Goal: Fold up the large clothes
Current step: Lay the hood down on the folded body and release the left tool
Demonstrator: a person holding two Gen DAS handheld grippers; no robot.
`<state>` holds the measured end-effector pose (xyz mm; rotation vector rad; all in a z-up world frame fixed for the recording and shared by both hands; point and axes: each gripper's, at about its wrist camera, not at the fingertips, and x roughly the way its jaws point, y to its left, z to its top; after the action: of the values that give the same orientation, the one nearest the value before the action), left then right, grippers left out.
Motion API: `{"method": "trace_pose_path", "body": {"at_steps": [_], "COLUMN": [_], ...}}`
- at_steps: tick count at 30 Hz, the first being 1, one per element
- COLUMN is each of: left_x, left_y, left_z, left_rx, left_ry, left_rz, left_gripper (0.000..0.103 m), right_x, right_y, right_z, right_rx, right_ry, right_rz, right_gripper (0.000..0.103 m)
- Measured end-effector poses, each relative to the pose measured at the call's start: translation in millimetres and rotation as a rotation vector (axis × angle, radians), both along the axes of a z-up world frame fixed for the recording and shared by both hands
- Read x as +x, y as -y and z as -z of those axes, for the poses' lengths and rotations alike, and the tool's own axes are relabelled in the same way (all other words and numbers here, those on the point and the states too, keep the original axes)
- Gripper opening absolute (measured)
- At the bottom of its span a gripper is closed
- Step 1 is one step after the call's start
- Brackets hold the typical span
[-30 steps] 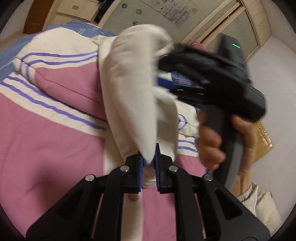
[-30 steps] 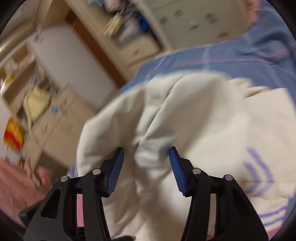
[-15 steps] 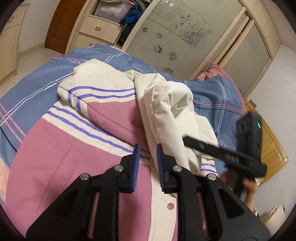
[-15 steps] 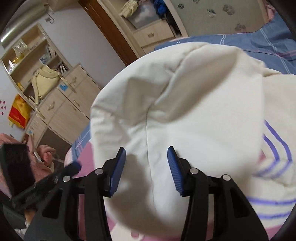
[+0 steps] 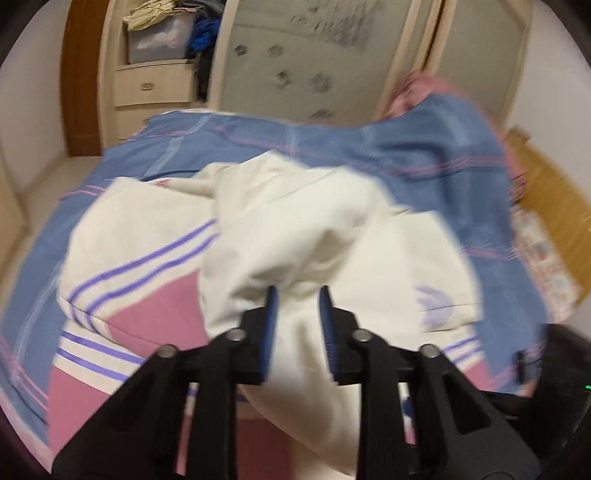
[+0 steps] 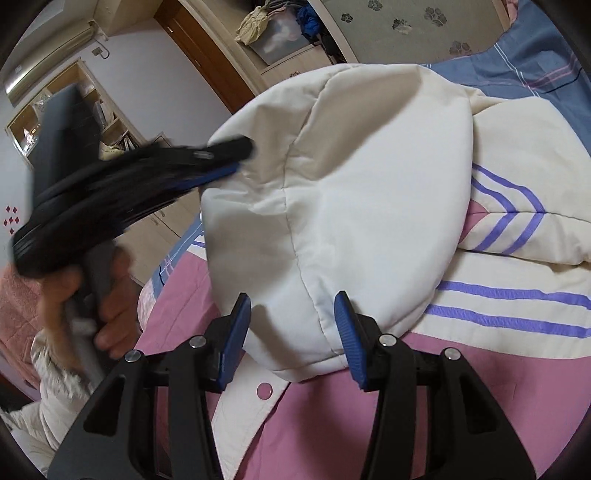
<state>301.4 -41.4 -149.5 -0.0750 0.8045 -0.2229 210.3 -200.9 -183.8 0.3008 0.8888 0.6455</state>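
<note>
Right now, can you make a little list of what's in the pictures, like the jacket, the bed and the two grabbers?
garment: puffy cream jacket with pink panels and purple stripes
hood: cream hood lying over the jacket's body
surface: bed with blue striped sheet
left gripper: open, straddling cream fabric
right gripper: open, straddling the hood's edge
snap: pink button on the front placket
background: wardrobe with paw prints

Left tongs (image 5: 295, 295) parted slightly, right tongs (image 6: 293, 306) spread wide, left hand (image 6: 110, 295) gripping handle
</note>
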Motion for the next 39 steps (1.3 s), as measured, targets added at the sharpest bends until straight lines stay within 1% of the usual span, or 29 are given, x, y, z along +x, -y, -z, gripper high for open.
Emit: {"method": "trace_pose_path", "body": {"at_steps": [1, 2, 4, 5, 6, 8, 9, 11, 13, 14, 16, 17, 18, 19, 21, 23, 25, 27, 29, 31, 34, 36, 39], "left_x": [9.3, 18.2, 31.5, 34.0, 34.7, 29.2, 26.4, 25.8, 25.4, 22.9, 11.0, 3.9, -5.3, -15.1, -27.7, -37.1, -44.3, -46.4, -48.2, -46.9, -40.4, -36.1, -28.1], "left_y": [-3.4, -10.5, -25.3, -30.1, -32.1, -29.2, -27.5, -29.3, -36.3, -42.2, -53.0, -54.8, -54.6, -52.9, -41.8, -32.9, -26.5, -23.0, -18.8, -14.3, -13.0, -12.5, -15.9], "left_z": [10.4, 21.1, 45.2, 55.8, 64.4, 72.5, 72.9, 74.8, 72.5, 68.6, 54.9, 46.0, 38.4, 29.6, 19.9, 19.1, 22.9, 27.7, 30.9, 37.5, 52.5, 61.2, 73.9], "left_rx": [0.039, 0.046, 0.03, 0.024, 0.025, 0.061, 0.073, 0.069, 0.02, -0.02, -0.089, -0.108, -0.122, -0.131, -0.127, -0.1, -0.092, -0.111, -0.096, -0.057, -0.031, -0.016, -0.013], "left_ry": [-0.034, -0.071, -0.152, -0.179, -0.183, -0.148, -0.14, -0.147, -0.159, -0.16, -0.143, -0.124, -0.1, -0.07, -0.042, -0.035, -0.039, -0.053, -0.056, -0.074, -0.113, -0.133, -0.163], "left_rz": [-0.029, -0.054, -0.097, -0.105, -0.104, -0.094, -0.095, -0.101, -0.104, -0.109, -0.119, -0.122, -0.116, -0.104, -0.067, -0.038, -0.024, -0.015, -0.011, -0.019, -0.033, -0.042, -0.053], "left_gripper": [0.012, 0.01, 0.004, 0.004, 0.004, 0.004, 0.004, 0.004, 0.004, 0.004, 0.003, 0.004, 0.005, 0.013, 0.02, 0.02, 0.02, 0.02, 0.021, 0.022, 0.022, 0.023, 0.024], "right_x": [-9.1, -9.7, -5.7, -1.7, 3.9, 14.9, 21.4, 30.2, 31.1, 28.7, 18.1, 13.5, 10.7, 9.3, 8.5, 5.9, -0.6, -9.6, -12.4, -8.9, 16.5, 28.2, 46.3], "right_y": [6.0, 3.9, -1.4, -4.5, -10.1, -19.7, -24.2, -24.8, -21.5, -20.4, -17.9, -17.0, -15.1, -11.9, -5.5, 5.8, 20.2, 31.7, 36.6, 35.0, 16.4, 0.8, -16.7], "right_z": [2.0, 0.8, 3.8, 8.0, 15.4, 34.0, 45.1, 55.7, 54.5, 51.4, 45.5, 44.2, 44.7, 46.8, 48.3, 43.7, 33.2, 21.9, 15.3, 14.4, 17.6, 28.6, 50.6], "right_rx": [-0.001, 0.003, -0.001, -0.015, -0.034, -0.076, -0.096, -0.081, -0.067, -0.076, -0.106, -0.113, -0.112, -0.098, -0.064, -0.026, 0.02, 0.058, 0.069, 0.05, -0.018, -0.078, -0.138], "right_ry": [0.012, 0.021, 0.016, 0.005, -0.012, -0.066, -0.104, -0.125, -0.129, -0.12, -0.082, -0.073, -0.072, -0.085, -0.111, -0.118, -0.084, -0.037, 0.002, 0.01, 0.007, -0.014, -0.055], "right_rz": [-0.004, -0.012, -0.032, -0.032, -0.038, -0.042, -0.031, -0.011, -0.005, -0.002, -0.001, -0.002, -0.005, -0.004, 0.007, 0.031, 0.071, 0.101, 0.116, 0.129, 0.15, 0.145, 0.152], "right_gripper": [0.05, 0.05, 0.05, 0.05, 0.05, 0.049, 0.049, 0.049, 0.049, 0.049, 0.049, 0.05, 0.051, 0.051, 0.051, 0.051, 0.051, 0.051, 0.051, 0.051, 0.046, 0.043, 0.043]}}
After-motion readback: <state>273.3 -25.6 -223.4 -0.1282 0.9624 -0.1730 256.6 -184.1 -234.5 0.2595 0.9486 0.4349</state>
